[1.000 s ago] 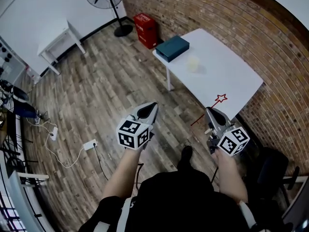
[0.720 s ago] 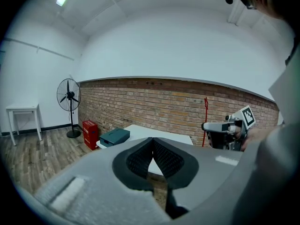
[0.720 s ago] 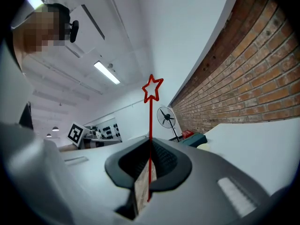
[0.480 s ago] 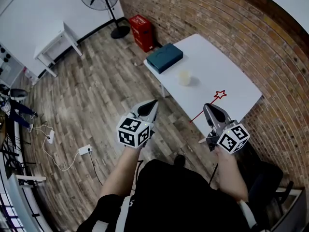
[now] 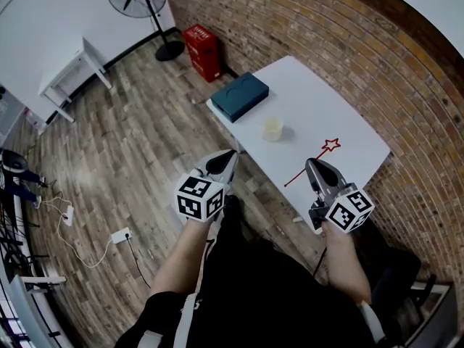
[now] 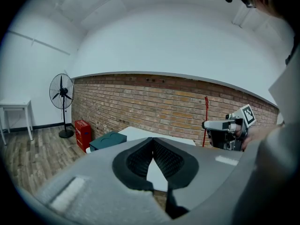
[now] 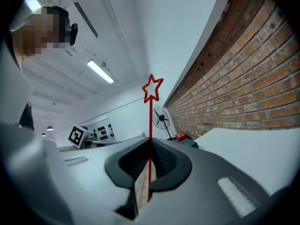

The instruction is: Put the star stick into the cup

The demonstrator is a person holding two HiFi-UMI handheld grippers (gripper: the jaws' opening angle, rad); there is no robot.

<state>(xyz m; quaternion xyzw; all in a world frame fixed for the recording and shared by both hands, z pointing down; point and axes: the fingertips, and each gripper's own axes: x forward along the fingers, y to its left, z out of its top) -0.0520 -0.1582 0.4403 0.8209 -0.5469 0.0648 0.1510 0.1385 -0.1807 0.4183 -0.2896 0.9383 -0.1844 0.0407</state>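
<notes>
The star stick point(image 5: 312, 162) is a thin red rod with an outlined star point(image 5: 331, 146) at its tip. My right gripper point(image 5: 313, 167) is shut on it, at the near edge of the white table point(image 5: 341, 114). In the right gripper view the star stick point(image 7: 151, 125) rises upright from between the jaws, which are closed on it. A small pale cup point(image 5: 272, 128) stands on the table, left of and beyond the star. My left gripper point(image 5: 226, 158) is shut with nothing in it, over the floor left of the table. Its jaw tips meet in the left gripper view point(image 6: 152, 142).
A teal box point(image 5: 239, 96) lies on the table's far left corner. A red crate point(image 5: 203, 49) and a standing fan point(image 5: 141, 6) are by the brick wall point(image 5: 348, 42). A small white table point(image 5: 69, 71) stands far left, and cables with a power strip point(image 5: 116, 235) lie on the wood floor.
The table, cup and box have shifted closer and leftward in the head view as the person stepped toward them. Both grippers keep their pose, and the stick stays held.
</notes>
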